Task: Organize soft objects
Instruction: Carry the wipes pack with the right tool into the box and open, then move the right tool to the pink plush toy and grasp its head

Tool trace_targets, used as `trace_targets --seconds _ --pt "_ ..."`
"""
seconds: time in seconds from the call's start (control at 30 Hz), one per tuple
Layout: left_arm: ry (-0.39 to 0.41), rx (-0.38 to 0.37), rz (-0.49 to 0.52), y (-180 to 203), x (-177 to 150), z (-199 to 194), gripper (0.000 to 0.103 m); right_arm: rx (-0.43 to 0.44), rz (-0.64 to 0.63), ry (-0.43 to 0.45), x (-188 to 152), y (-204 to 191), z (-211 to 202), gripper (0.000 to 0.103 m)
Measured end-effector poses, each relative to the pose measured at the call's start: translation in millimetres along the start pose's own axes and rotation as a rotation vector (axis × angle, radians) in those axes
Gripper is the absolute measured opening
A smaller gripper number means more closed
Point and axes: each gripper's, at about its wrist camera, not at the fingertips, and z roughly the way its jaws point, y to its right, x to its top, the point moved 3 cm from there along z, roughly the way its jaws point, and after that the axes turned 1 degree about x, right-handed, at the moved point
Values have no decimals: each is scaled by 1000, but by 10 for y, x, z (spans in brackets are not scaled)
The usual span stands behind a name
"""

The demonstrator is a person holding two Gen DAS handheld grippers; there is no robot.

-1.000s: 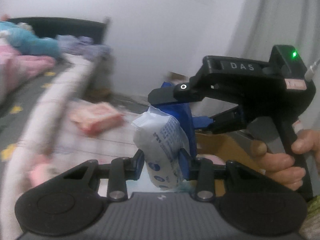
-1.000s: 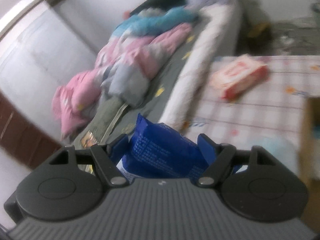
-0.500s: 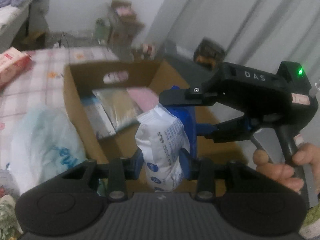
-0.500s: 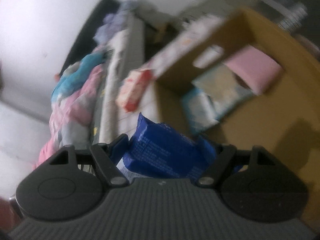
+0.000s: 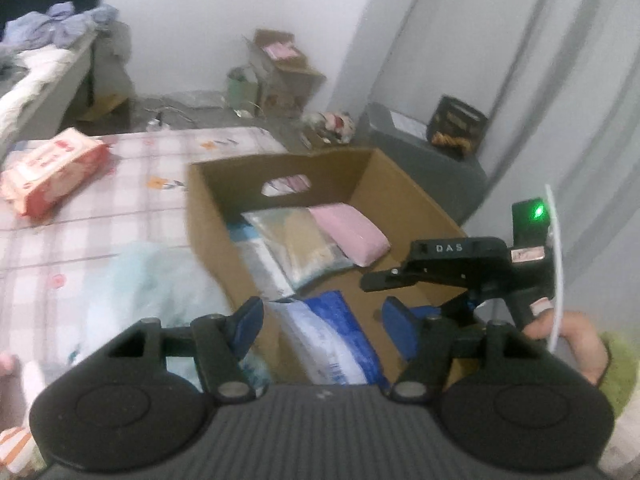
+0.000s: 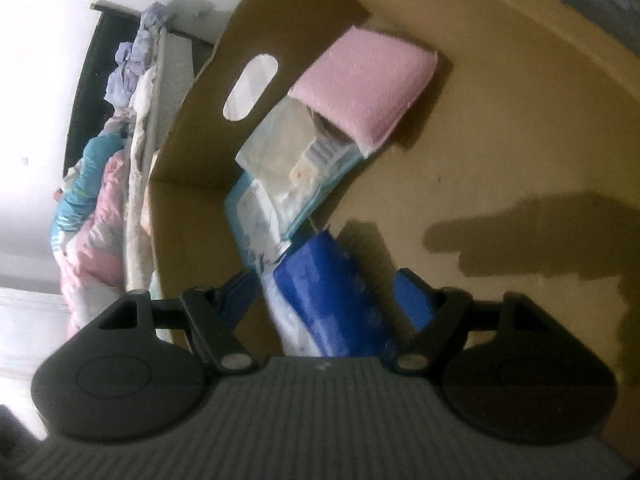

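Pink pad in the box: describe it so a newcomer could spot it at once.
Find the open cardboard box on the checked cloth. Inside, by the wall with the oval handle hole, packets lie stacked. The pink pad rests on top, partly over a clear packet: plain, fuzzy and unprinted, unlike the plastic-wrapped ones.

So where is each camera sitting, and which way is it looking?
Left wrist: rides on the left gripper, looking down into the cardboard box; shows its own open blue fingers, the right gripper and a hand.
Right wrist: rides on the right gripper, rolled sideways, looking into the box; shows only its own fingers.
Both share: the blue pack, the pink pad, the box.
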Motion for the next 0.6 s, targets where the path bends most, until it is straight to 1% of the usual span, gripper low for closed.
trace_targets --seconds 0.07,0.1,0.13,0.17,0.2,0.27,0.37,0.47,0.6 --pt "25 12 -21 -91 -42 -138 68 -7 -19 -4 27 -52 55 71" --pt "38 22 -31 -145 -74 -206 69 -13 -27 -15 8 -66 111 66" --pt "52 33 -42 -215 -110 -264 71 -17 -32 -35 -29 -92 148 63" --pt "64 47 -53 -281 -146 -311 71 -21 -34 -56 -67 -108 208 56" --pt "74 65 -64 -342 -195 -387 72 -17 -39 -86 -127 -135 298 53" --pt "83 97 -80 -472 -299 -482 72 -33 -71 -96 -153 -178 359 53" --pt "74 121 -113 -651 -433 -571 72 -8 -88 -117 -211 -307 447 51" --pt "82 151 -145 -811 -563 -687 72 -45 -134 -94 -227 -426 473 52" --pt "111 178 -172 -993 -740 -903 72 -43 -125 -74 -218 -440 422 52"
